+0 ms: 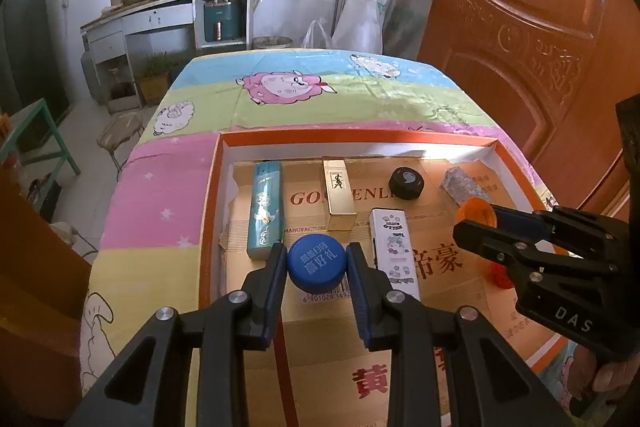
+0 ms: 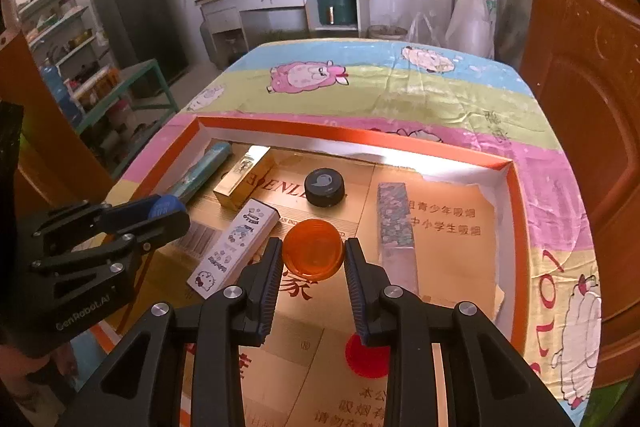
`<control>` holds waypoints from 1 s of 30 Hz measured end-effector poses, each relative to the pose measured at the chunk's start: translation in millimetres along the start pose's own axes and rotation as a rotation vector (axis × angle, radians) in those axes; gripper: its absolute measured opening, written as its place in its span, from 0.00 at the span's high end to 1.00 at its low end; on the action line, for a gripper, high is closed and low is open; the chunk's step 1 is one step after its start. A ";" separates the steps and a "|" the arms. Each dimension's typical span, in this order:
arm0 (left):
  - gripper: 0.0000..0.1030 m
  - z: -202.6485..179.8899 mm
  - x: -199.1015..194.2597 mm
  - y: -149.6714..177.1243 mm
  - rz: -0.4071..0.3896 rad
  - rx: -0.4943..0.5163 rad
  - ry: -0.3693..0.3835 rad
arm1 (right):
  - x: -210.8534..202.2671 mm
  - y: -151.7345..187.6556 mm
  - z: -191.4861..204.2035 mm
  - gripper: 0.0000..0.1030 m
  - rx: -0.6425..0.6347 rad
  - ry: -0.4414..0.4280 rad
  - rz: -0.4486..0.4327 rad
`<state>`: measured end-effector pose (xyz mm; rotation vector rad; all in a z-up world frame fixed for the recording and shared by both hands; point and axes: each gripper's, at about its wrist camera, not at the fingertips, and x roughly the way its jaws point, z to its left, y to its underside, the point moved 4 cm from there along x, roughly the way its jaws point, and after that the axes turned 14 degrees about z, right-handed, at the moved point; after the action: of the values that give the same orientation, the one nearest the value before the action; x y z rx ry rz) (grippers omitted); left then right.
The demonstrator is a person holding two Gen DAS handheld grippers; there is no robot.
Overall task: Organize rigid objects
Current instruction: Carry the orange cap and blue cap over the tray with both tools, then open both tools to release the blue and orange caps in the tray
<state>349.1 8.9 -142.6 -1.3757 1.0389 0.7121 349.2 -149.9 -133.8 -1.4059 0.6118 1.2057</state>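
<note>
Left claw (image 1: 317, 269) grips blue cap (image 1: 316, 265), right claw (image 2: 313, 255) grips orange cap (image 2: 314, 250); both held above tray (image 2: 352, 139), likely for placing beside boxes ahead.

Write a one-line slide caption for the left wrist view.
Left gripper clamps a blue cap above the orange-rimmed tray.

Two close wrist views angled down, seemingly side by side, over one shared orange-rimmed tray (image 1: 212, 187).

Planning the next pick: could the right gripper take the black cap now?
Probably not yet: the right gripper is shut on the orange cap. The black cap lies uncovered just beyond.
</note>
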 end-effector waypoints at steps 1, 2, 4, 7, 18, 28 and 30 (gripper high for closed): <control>0.70 0.3 0.9 -0.3 0.001 0.000 0.000 | 1.6 -0.3 -0.6 0.69 0.001 -0.001 0.003; 0.70 0.3 2.0 -0.5 0.003 0.001 0.000 | 3.4 -1.0 -1.0 0.69 0.002 -0.001 0.008; 0.70 -0.6 5.0 -0.5 0.008 0.002 0.001 | 6.9 -1.8 -1.8 0.69 0.003 -0.002 0.016; 0.70 -1.9 9.2 -0.7 0.017 0.005 0.002 | 10.2 -1.6 -0.7 0.69 0.005 -0.010 0.026; 0.70 0.2 17.5 -0.5 0.033 0.005 0.005 | 20.0 -2.9 -1.5 0.69 0.009 -0.019 0.045; 0.70 0.6 19.6 0.6 0.038 0.003 0.012 | 23.5 -3.1 -0.3 0.69 0.007 -0.010 0.063; 0.70 0.2 20.0 0.7 0.037 0.003 0.016 | 23.7 -2.9 -0.4 0.69 0.009 -0.007 0.065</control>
<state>356.8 5.9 -160.8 -1.3644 1.0798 0.7280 359.9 -143.3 -154.0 -1.3833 0.6620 1.2574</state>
